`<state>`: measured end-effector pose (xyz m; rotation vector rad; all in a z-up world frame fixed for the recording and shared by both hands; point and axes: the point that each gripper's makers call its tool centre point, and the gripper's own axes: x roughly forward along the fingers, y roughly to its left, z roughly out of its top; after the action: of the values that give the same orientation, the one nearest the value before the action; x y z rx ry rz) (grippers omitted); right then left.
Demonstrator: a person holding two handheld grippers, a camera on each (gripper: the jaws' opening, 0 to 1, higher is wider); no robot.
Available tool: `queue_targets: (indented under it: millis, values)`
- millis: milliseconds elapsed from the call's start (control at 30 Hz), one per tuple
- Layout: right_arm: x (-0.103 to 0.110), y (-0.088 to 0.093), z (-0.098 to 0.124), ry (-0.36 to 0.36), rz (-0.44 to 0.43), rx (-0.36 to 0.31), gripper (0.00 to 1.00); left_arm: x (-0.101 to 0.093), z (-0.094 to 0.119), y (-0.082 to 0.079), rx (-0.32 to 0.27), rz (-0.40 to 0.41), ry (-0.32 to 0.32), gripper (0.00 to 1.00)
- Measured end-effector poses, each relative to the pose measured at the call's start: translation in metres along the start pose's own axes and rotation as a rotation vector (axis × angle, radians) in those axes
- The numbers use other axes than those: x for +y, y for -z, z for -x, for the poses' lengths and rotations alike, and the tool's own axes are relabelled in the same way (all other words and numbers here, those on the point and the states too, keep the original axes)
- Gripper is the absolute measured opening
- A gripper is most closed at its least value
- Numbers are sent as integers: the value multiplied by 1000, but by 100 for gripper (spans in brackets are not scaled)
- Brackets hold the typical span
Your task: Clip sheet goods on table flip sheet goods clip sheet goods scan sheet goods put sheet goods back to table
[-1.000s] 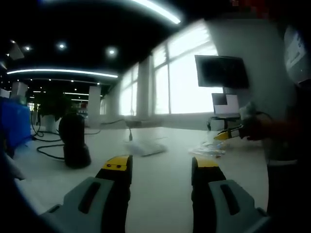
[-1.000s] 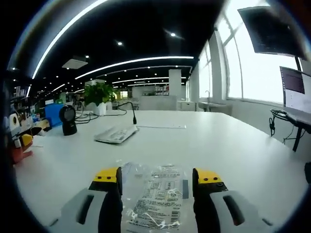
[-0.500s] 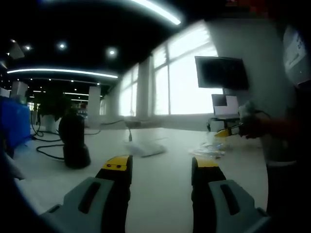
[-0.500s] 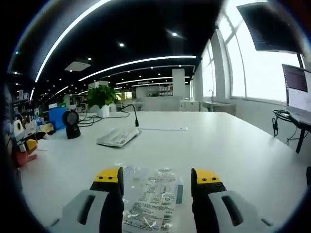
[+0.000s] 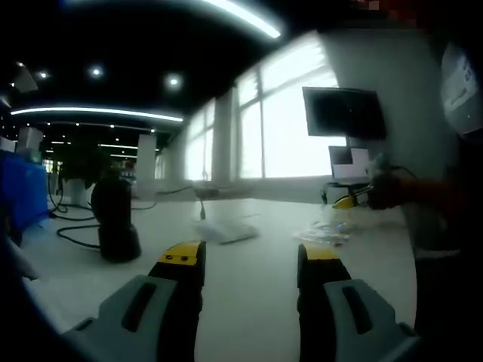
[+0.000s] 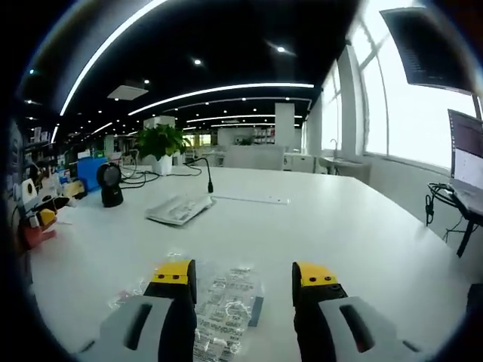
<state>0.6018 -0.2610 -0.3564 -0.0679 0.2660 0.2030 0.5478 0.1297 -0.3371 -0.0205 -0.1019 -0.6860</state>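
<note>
Two open jaws of right hand-held gripper (image 6: 244, 275) over printed sheet goods (image 6: 219, 302)

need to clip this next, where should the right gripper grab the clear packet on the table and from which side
Take the near edge of the clear packet, coming in low from the right gripper's own side. It lies flat on the white table, partly between the open fingers, so a thin edge pinch probably suits it better than a grab from above.
</note>
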Motion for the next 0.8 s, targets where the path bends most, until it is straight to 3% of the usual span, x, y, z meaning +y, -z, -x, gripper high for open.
queue_targets:
  millis: [233,800]
  values:
    - [-4,-1,-11,-22,65,48,43,0,0,0,-1,-2,0,41]
    - [-13,9,-44,-91,59,124,36,1,-1,3,13,-1,-7,41]
